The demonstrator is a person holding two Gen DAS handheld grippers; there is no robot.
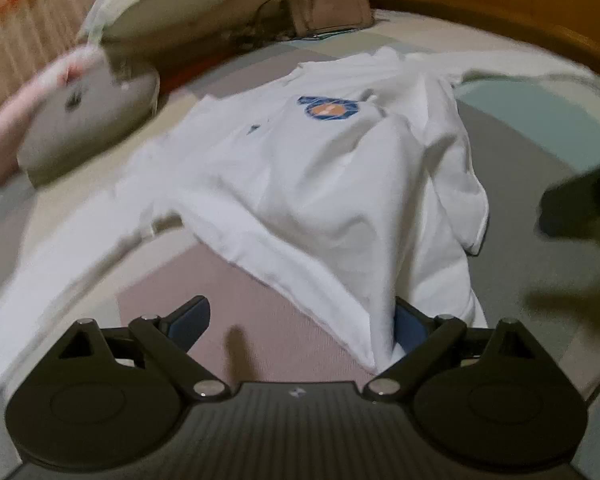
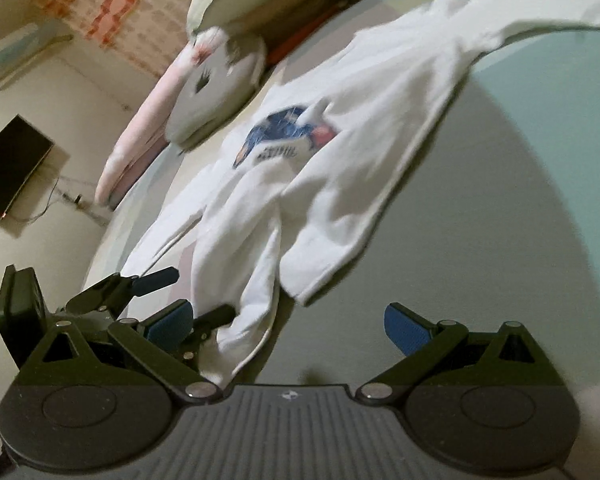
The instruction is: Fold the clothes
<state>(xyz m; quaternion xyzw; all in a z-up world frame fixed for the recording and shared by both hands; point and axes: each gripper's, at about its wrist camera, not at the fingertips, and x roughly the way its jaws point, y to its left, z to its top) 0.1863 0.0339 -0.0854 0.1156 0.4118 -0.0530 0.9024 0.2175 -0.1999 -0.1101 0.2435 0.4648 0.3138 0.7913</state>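
A white long-sleeved shirt (image 1: 320, 168) with a blue and orange logo (image 1: 328, 108) lies spread on the bed, sleeves out to both sides. My left gripper (image 1: 300, 324) is open at the shirt's near hem, and a fold of the hem drapes over its right finger (image 1: 410, 328). In the right wrist view the shirt (image 2: 340, 152) runs away diagonally. My right gripper (image 2: 288, 324) stands open just short of the hem, nothing between its fingers. The left gripper (image 2: 188, 296) shows beside it at the hem corner. The right gripper (image 1: 572, 204) is a dark blur at the right edge.
A plush rabbit cushion (image 1: 88, 120) (image 2: 216, 92) lies left of the shirt. A pale pillow (image 1: 180, 4) and a beige bag (image 1: 324, 4) sit at the head of the bed by the wooden frame (image 1: 540, 8). The patchwork sheet (image 2: 500, 220) is bare to the right.
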